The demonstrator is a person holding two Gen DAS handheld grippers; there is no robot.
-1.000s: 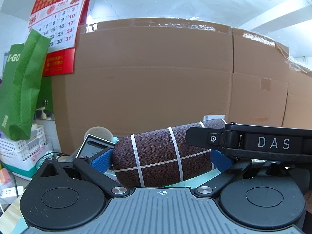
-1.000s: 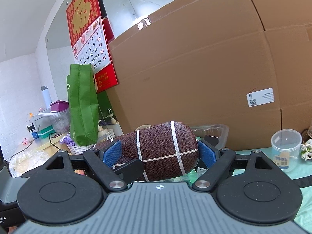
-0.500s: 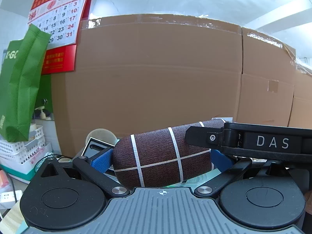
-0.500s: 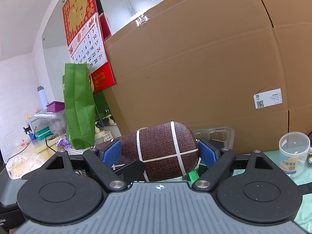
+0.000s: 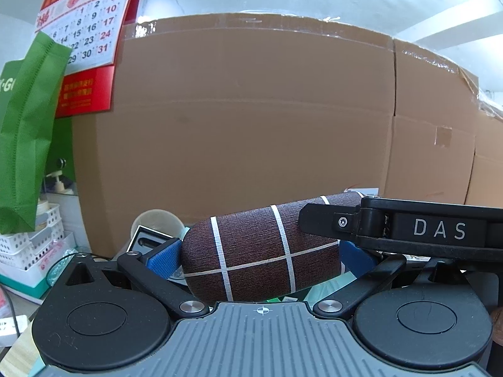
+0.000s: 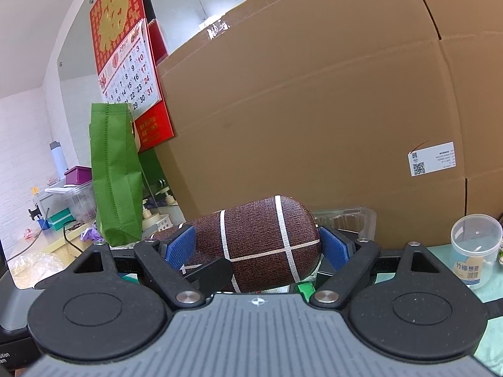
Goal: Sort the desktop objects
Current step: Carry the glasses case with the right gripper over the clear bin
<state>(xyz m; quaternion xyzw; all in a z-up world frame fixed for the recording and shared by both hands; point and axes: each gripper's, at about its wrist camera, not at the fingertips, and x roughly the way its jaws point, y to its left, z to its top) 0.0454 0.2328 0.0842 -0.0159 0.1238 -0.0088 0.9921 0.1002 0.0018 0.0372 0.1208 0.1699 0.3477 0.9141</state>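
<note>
Brown fabric case (image 5: 261, 251), white grid lines, lying sideways, held aloft.

We noted a large cardboard box (image 6: 314, 119) behind the table, a red wall calendar (image 6: 129, 59) to its left, a green bag (image 6: 114, 172) below, and a white perforated basket (image 5: 28, 245).

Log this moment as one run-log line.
phase: carry | left tool: shut on case | right tool: shut on case | backdrop: cardboard box
</note>
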